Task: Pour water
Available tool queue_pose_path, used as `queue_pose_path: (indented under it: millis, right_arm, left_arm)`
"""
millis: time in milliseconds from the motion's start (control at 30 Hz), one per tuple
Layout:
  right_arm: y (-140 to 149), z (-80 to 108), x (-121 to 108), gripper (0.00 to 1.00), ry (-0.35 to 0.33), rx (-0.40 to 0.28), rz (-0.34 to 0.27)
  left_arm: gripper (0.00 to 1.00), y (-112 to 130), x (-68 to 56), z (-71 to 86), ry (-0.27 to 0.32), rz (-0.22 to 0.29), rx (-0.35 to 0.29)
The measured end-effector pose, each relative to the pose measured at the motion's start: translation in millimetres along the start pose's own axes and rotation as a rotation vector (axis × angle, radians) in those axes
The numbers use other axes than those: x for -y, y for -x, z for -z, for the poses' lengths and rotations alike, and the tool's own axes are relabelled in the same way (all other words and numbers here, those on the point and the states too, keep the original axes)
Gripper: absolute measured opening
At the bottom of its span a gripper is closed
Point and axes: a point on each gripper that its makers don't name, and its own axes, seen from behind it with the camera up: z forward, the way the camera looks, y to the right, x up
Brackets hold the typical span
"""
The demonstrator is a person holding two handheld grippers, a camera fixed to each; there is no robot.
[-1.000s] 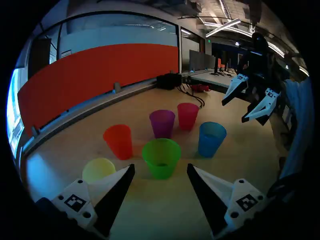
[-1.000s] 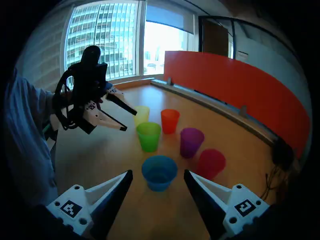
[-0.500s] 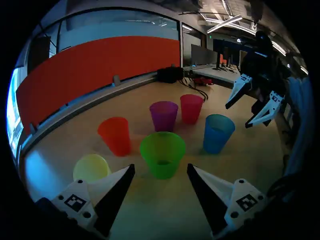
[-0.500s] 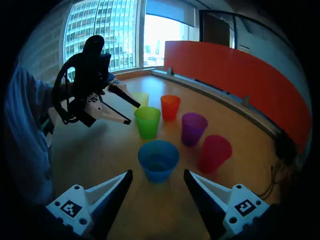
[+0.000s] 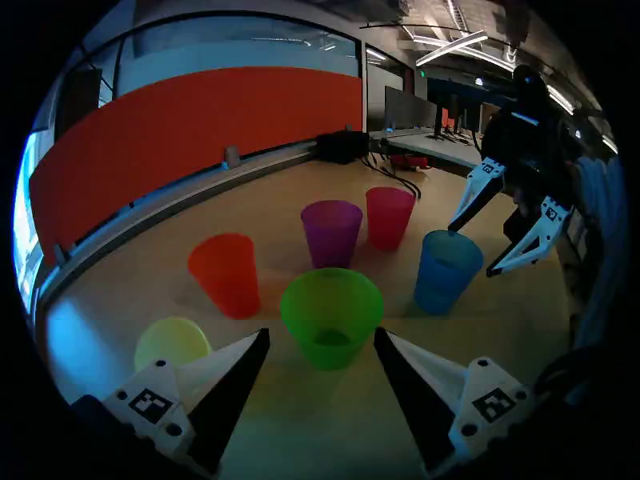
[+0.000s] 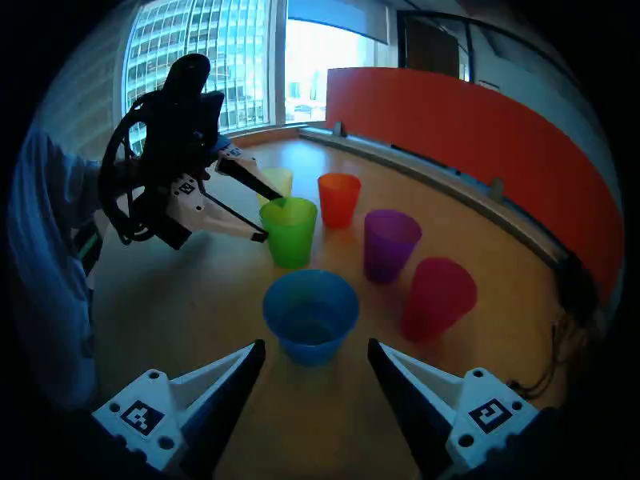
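Green cup (image 5: 332, 308) stands just ahead of the left gripper (image 5: 320, 330), blue cup (image 6: 310, 308) just ahead of the right gripper (image 6: 316, 344); both gape wide, holding nothing

Right gripper (image 6: 316, 346), fingers spread wide, with the blue cup (image 6: 310, 316) standing just ahead between them on the wooden table (image 6: 200, 304). Farther off is the left gripper (image 6: 270, 216), fingers apart too, tips just beside the green cup (image 6: 288, 232). Orange cup (image 6: 338, 200), purple cup (image 6: 390, 244) and red cup (image 6: 438, 298) stand beyond, and a yellow cup (image 6: 276, 182) peeks out behind the green one.
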Motion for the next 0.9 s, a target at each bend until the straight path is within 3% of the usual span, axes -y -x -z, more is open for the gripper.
queue_pose_path:
  millis: [467, 900]
  right_arm:
    - [-7, -29.2, 1, 1.00, -0.024, 0.009, 0.004]
    - [-11, -36.3, 2, 1.00, -0.037, 0.003, 0.001]
  left_arm:
    - [0.97, -9, -1.0, -14.3, 0.014, 0.001, -0.010]
    - [0.97, -14, -7.2, -26.1, 0.033, -0.005, -0.007]
